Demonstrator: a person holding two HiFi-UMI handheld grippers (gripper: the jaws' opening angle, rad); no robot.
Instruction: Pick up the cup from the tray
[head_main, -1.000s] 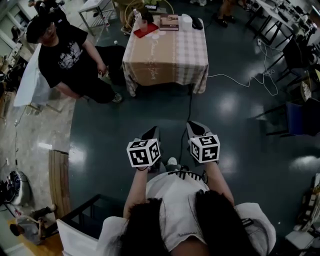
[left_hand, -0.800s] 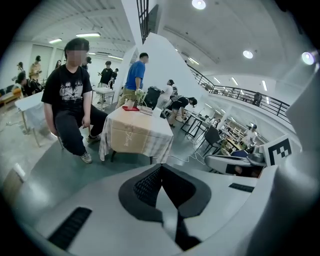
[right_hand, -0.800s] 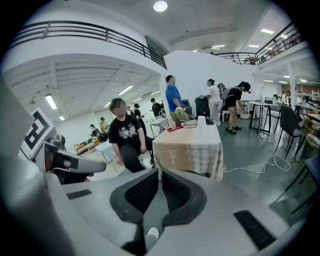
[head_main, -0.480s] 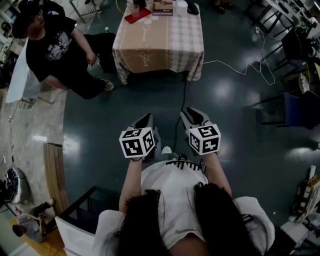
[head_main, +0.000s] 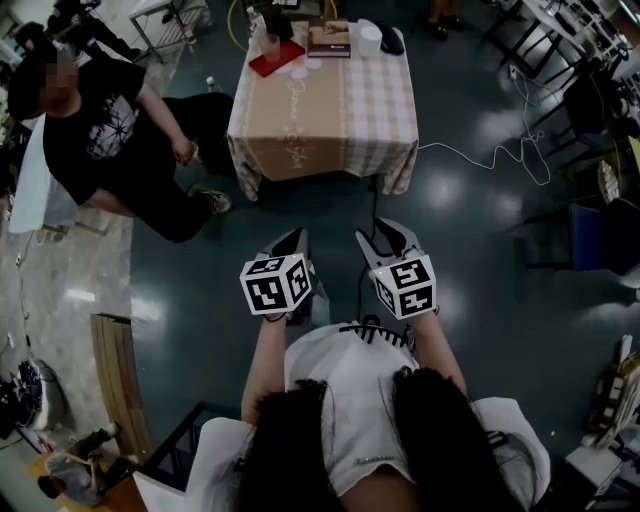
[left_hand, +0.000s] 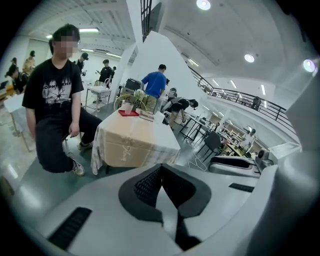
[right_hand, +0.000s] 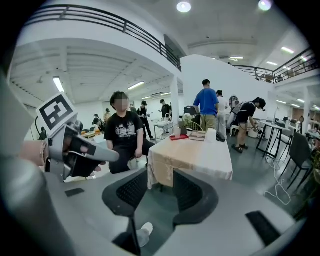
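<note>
Both tongs held well apart from the counter (head_main: 340, 110).
Left tongs (head_main: 297, 240) clenched, empty; right tongs (head_main: 386, 233) opening, nothing between. Script on counter cloth too small to read.

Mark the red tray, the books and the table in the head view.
red tray (head_main: 281, 59): head view, on its flat red surface.
books (head_main: 331, 40): head view, on the stack's top cover.
table (head_main: 340, 100): head view, on bare cloth near the middle.

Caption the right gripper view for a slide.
Right gripper, jaws opening and empty, faces the distant table with its red tray.
</note>
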